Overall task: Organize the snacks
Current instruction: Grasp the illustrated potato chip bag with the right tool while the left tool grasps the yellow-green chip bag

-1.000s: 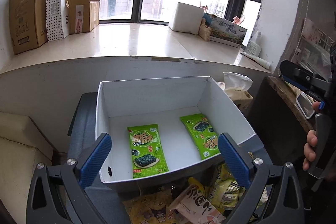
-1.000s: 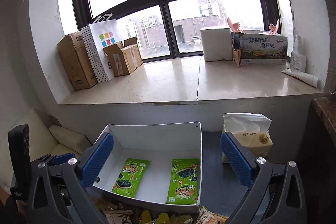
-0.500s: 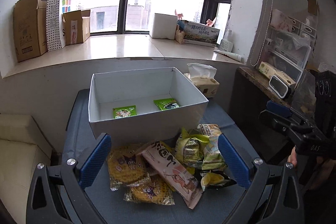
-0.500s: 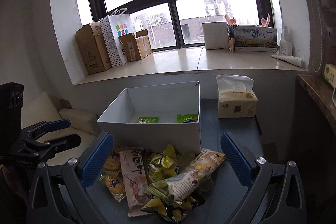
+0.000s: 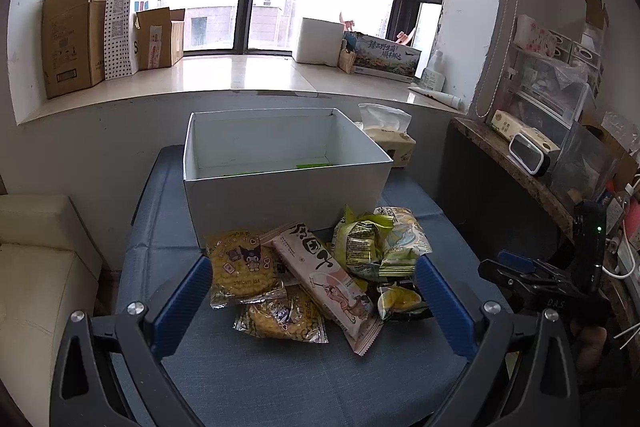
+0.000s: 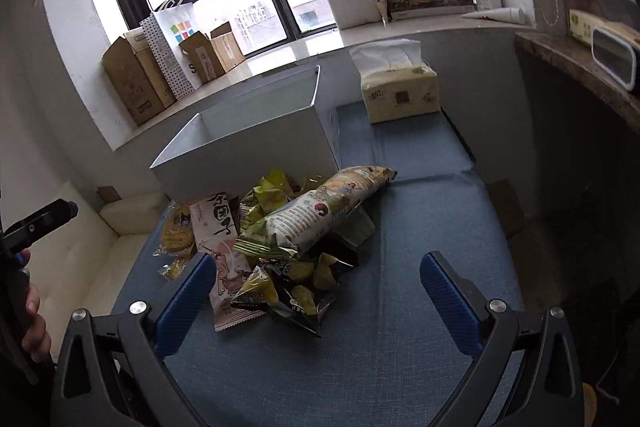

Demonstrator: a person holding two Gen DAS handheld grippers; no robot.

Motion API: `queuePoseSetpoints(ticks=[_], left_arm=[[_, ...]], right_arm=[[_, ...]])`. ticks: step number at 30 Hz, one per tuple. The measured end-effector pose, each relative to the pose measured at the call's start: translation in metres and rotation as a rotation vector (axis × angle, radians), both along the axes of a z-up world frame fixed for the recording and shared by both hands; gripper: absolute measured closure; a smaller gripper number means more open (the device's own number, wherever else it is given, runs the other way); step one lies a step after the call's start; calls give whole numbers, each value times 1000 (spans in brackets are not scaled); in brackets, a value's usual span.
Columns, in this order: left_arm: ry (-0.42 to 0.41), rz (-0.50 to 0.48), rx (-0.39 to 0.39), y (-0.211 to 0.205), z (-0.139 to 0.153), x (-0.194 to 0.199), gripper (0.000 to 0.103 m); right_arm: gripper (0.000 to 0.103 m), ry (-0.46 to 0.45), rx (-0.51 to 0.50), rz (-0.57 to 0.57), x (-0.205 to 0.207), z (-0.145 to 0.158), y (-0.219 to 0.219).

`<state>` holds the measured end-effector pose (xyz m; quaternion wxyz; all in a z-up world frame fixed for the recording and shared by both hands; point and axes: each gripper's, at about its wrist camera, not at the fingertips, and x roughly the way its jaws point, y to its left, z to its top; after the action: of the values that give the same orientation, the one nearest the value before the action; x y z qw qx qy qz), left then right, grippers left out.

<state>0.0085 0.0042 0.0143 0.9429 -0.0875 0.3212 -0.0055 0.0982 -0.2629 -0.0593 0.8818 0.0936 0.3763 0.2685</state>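
Note:
A white open box (image 5: pixel 280 187) stands on a blue cloth table (image 5: pixel 280 379); thin green edges of packets show inside it. In front of it lies a pile of snacks: a yellow cookie pack (image 5: pixel 240 267), a second yellow pack (image 5: pixel 282 321), a long pink-white pack (image 5: pixel 324 275), green packs (image 5: pixel 372 243) and a dark chip bag (image 5: pixel 400 301). My left gripper (image 5: pixel 314 301) is open and empty, low above the pile. In the right wrist view the box (image 6: pixel 256 151), a long rolled pack (image 6: pixel 320 211) on top and the dark bag (image 6: pixel 288 293) show. My right gripper (image 6: pixel 316 297) is open and empty.
A tissue pack (image 6: pixel 398 95) sits at the table's back right. A windowsill behind holds cardboard boxes (image 5: pixel 68 35) and a white box (image 5: pixel 320 41). A cream sofa (image 5: pixel 36 267) is at the left. A cluttered shelf (image 5: pixel 532 155) is at the right.
Both grippers have pulled back and down from over the box toward the snack pile. The packets in the box have dropped almost out of sight. Both stay open.

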Motion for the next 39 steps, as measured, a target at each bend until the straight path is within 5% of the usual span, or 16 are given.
queuePoseSetpoints(ticks=[15,20,25,30,39], left_arm=[[42,-28,34,-12,-18,-1,0],[61,-24,16,-8,-24,3,0],[70,-21,15,-6,-29,4,0],[80,-16,2,-3,-34,6,0],[120,-77,11,-24,-46,35,0]], right_arm=[[0,333,257,-23,106,-55,28],[6,313,163,-34,127,-59,50],[41,345,40,9,154,-78,66],[56,261,80,-21,146,-63,53],[60,159,249,14,120,-9,18]])
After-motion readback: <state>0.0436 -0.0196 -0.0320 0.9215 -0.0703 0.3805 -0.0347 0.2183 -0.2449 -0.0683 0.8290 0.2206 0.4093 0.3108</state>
